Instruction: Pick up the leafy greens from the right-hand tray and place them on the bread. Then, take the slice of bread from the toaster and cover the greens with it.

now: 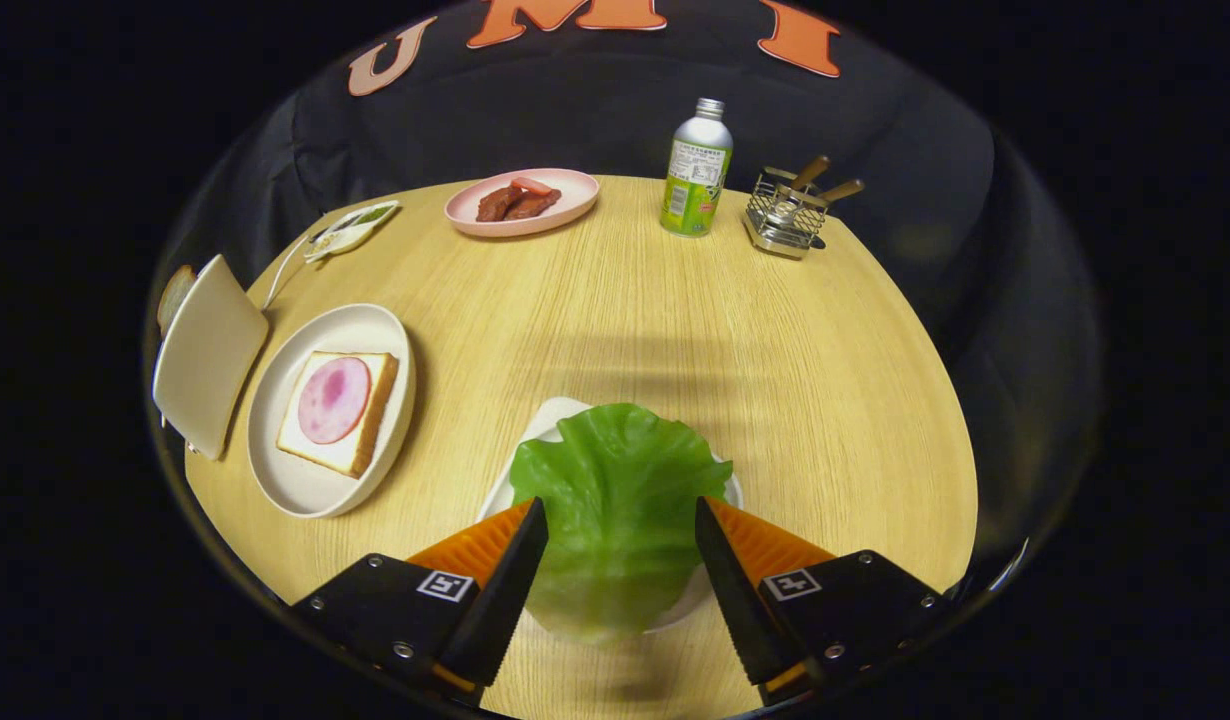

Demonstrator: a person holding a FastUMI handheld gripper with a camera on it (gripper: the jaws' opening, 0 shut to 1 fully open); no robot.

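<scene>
Gripper view: gripper spread wide over the leafy greens, nothing gripped.
The two fingers stand apart with the leaf lying between and under them, its long axis running straight ahead along the fingers; neither finger visibly presses it. The leaf rests on a small white tray, whose rim peeks out just beyond the fingertips. The target, bread topped with a pink ham slice, sits on a white plate off to the left and a little ahead. The toaster stands just beyond that plate. Judgement: the grasp comes next, closing across the leaf's width, then a carry leftward.
</scene>
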